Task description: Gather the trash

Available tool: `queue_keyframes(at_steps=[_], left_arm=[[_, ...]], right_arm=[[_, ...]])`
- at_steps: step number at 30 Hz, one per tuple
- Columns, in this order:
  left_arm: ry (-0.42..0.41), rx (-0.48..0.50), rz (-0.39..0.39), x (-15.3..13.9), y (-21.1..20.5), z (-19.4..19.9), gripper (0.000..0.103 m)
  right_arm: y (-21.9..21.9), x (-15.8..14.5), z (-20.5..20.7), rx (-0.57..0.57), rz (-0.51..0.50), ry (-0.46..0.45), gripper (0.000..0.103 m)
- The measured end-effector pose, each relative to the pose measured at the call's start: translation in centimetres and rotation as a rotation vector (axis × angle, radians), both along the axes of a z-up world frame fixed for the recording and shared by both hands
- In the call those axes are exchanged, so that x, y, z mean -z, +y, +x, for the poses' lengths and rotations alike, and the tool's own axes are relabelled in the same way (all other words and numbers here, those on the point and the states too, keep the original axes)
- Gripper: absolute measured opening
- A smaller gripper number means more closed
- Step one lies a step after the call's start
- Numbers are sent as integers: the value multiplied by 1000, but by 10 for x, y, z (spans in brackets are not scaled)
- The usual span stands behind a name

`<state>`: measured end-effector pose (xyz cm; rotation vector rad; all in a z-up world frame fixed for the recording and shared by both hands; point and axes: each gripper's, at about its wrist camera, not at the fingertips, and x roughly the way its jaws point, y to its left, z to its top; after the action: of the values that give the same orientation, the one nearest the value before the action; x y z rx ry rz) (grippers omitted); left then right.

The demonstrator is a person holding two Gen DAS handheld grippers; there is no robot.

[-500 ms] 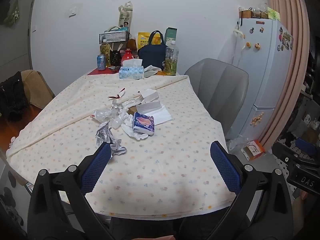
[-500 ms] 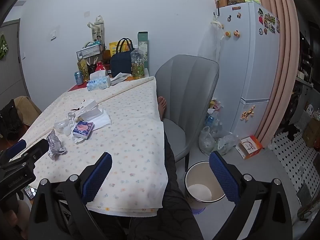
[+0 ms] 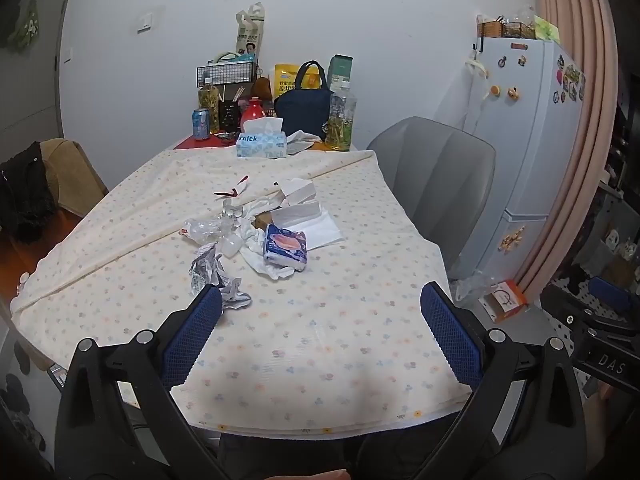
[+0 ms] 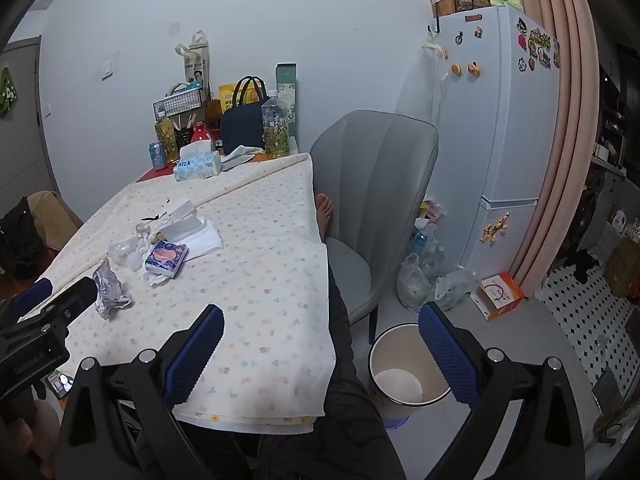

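Both sets of tongs hang over the near edge of the table [image 3: 120, 264], and nothing is picked up yet. On the left, the left tongs [image 3: 320, 332] gape wide open and empty, tilted down toward the cloth. Just past their left pad lies a crumpled foil wrapper [image 3: 208, 270], silvery and creased, the nearest piece of trash. Behind it sits a squashed clear plastic bottle [image 3: 202, 229], then white crumpled tissue [image 3: 260, 248] under a small blue tissue pack [image 3: 285, 245], with flat white paper [image 3: 316, 228] beyond. All of it clusters mid-table, well short of the bottles and bags at the far end.

Moving right, the right tongs [image 4: 320, 344] are spread wide too, holding nothing, over the table's right corner. Below them on the floor stands the cream bin [image 4: 394, 336], beside the grey chair [image 4: 380, 168].

Best play, I'd say: go for the foil first, come down low so the pads straddle it, squeeze gently since it should crush easily, then swing right to the bin.
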<state>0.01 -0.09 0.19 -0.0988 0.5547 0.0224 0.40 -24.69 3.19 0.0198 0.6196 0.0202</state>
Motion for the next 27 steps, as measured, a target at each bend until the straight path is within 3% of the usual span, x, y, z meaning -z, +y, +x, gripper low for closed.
queue_keyframes(at_steps=[27], left_arm=[[-1, 27, -17, -4, -4, 1, 99]], right_arm=[[0, -3, 0, 3, -6, -11, 96]])
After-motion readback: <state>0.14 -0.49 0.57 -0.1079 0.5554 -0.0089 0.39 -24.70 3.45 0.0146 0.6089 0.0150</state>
